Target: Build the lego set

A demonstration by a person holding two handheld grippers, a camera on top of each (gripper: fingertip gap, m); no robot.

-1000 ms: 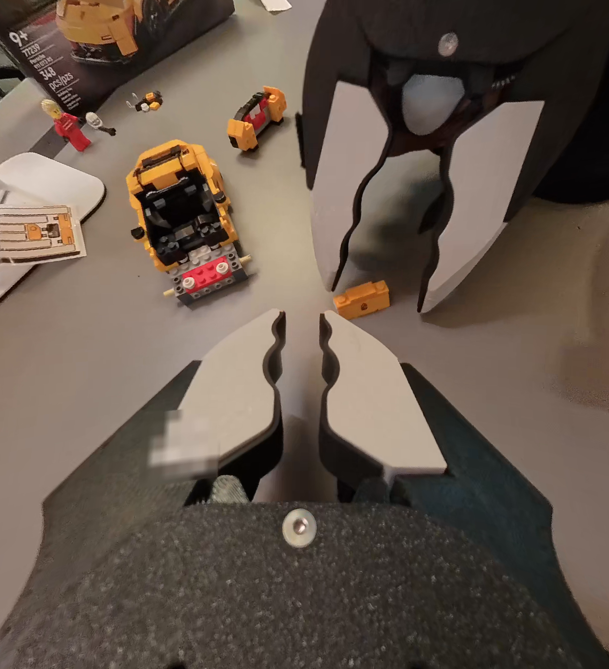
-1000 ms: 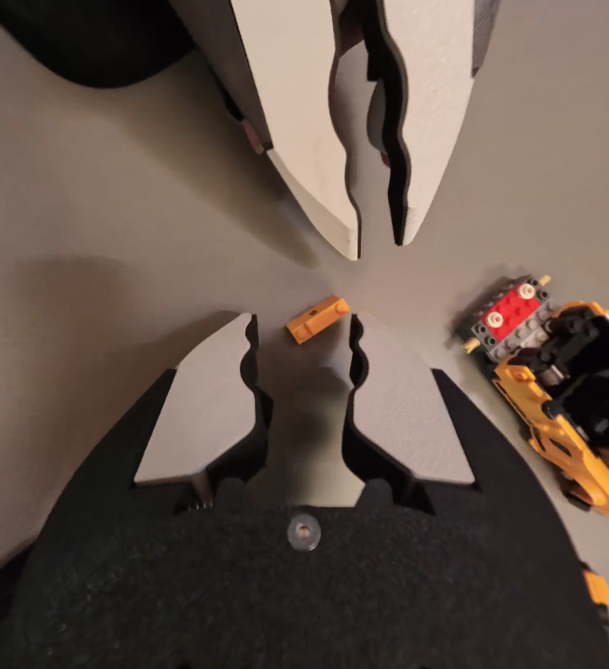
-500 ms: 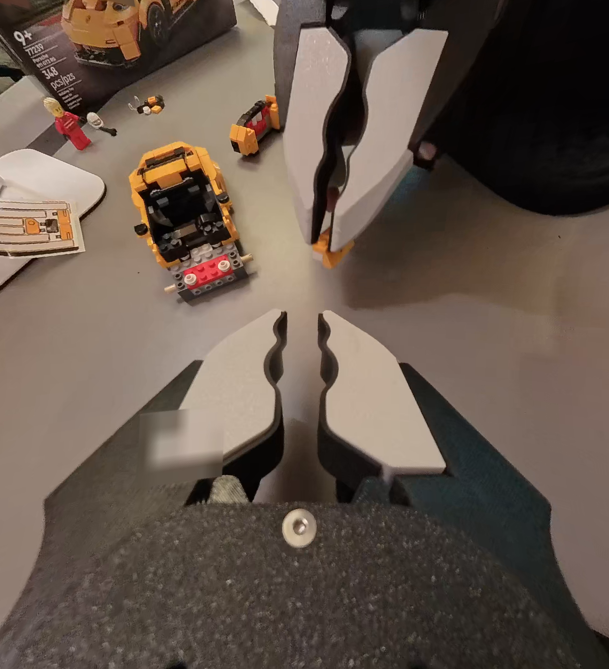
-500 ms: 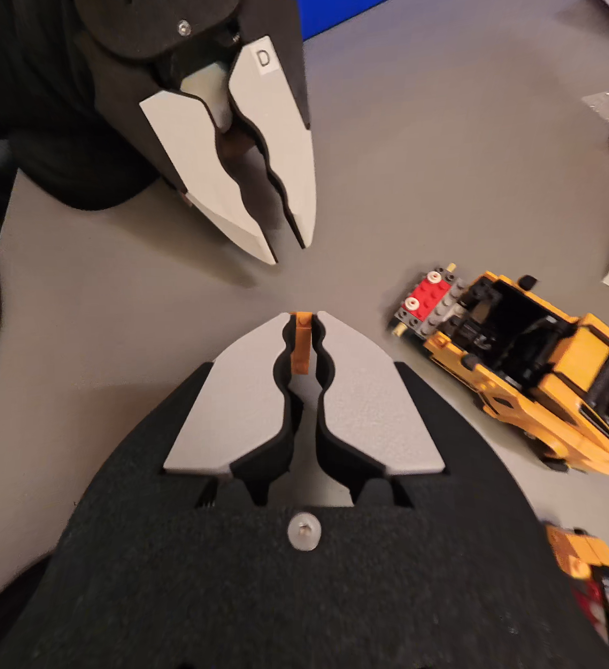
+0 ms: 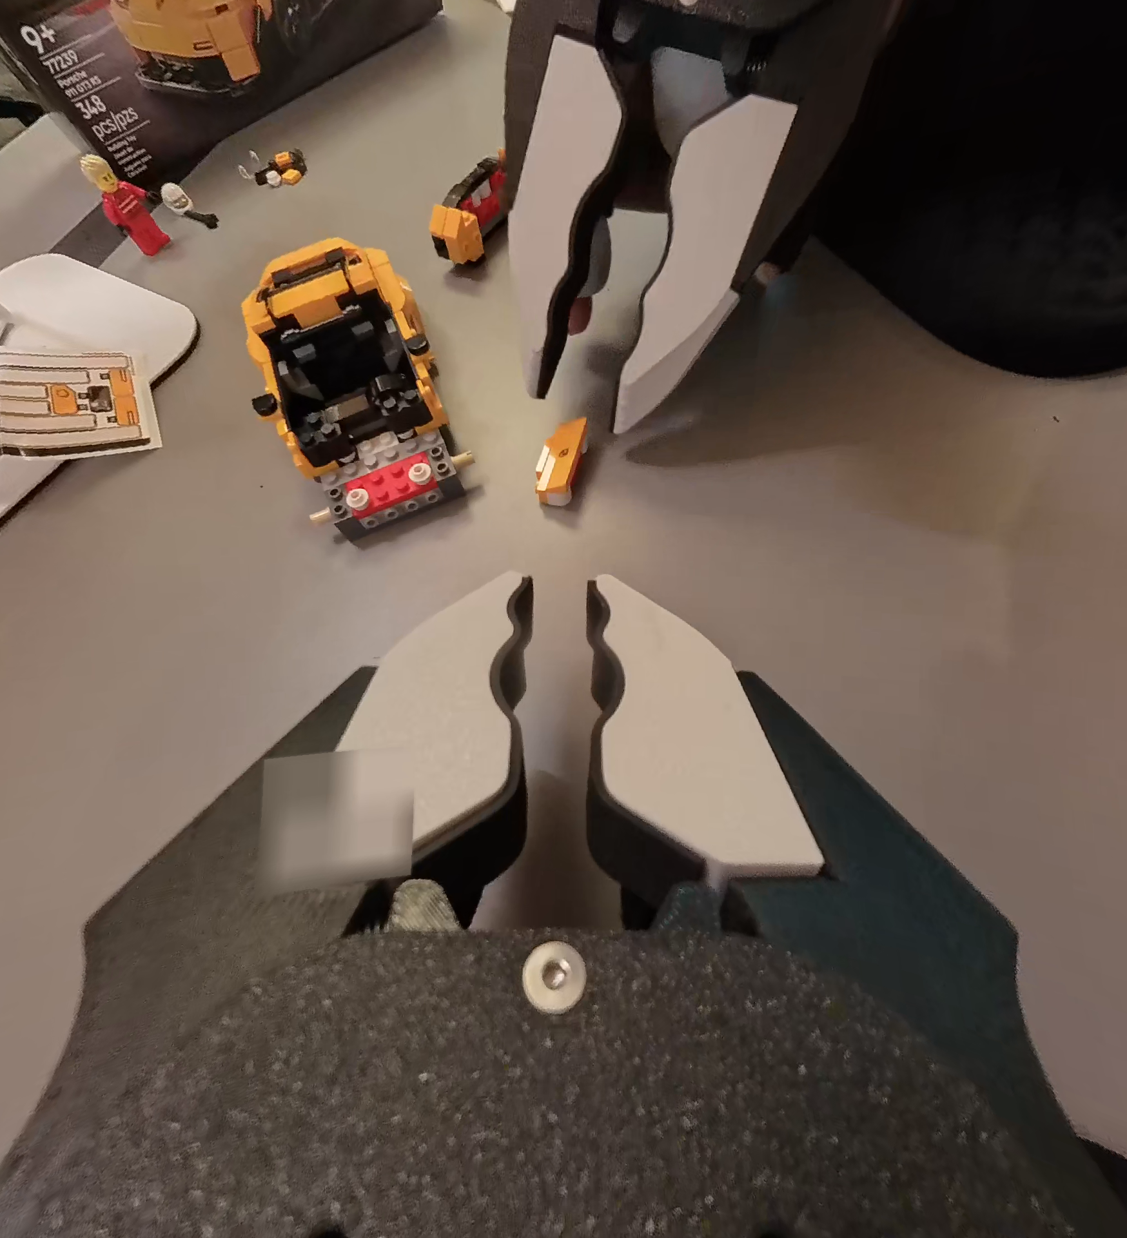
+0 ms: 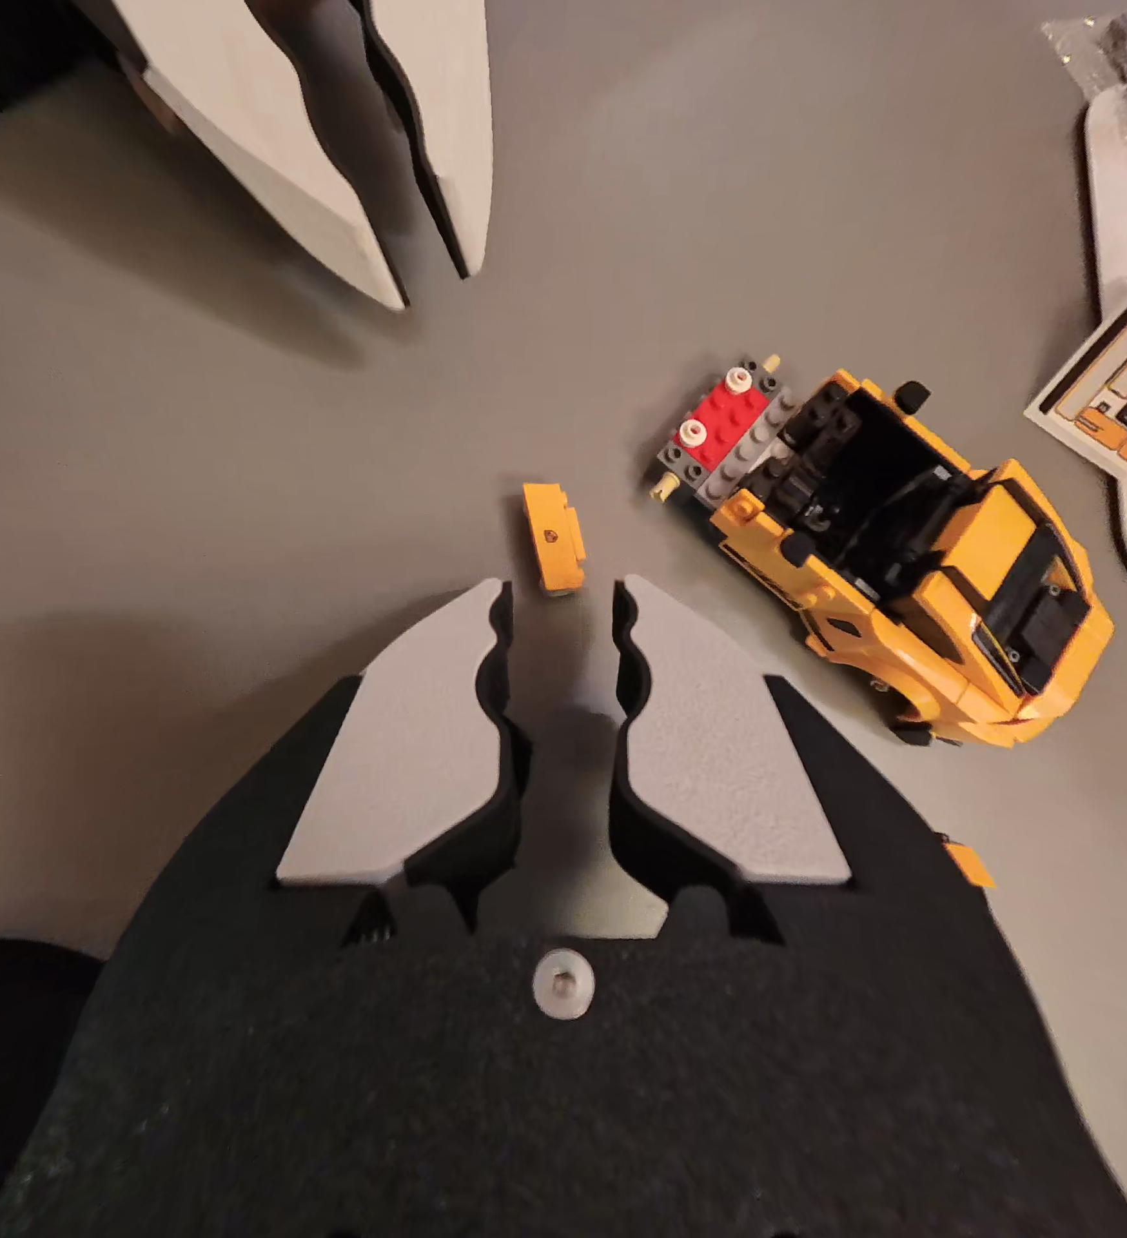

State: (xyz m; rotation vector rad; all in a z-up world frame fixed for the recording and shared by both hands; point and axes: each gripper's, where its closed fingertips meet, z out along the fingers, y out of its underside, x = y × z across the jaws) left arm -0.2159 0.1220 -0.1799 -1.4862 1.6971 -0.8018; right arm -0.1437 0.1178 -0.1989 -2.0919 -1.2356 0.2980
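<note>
The orange piece (image 6: pixel 553 540) lies loose on the surface (image 6: pixel 279 435), just ahead of the right tool (image 6: pixel 562 589), whose jaws gape empty. The left tool (image 5: pixel 559 584) stands narrowly parted, empty. The car (image 5: pixel 345 375) sits nearby.

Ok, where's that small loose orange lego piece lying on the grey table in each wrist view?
Left wrist view: small orange lego piece lies above centre, just below the right tongs.
Right wrist view: it lies centre, just beyond the tips of that view's own tongs.
Shared landmark: the half-built orange lego car's red plate.

Grey table (image 5: pixel 882 603), white board (image 5: pixel 92 315)
</note>
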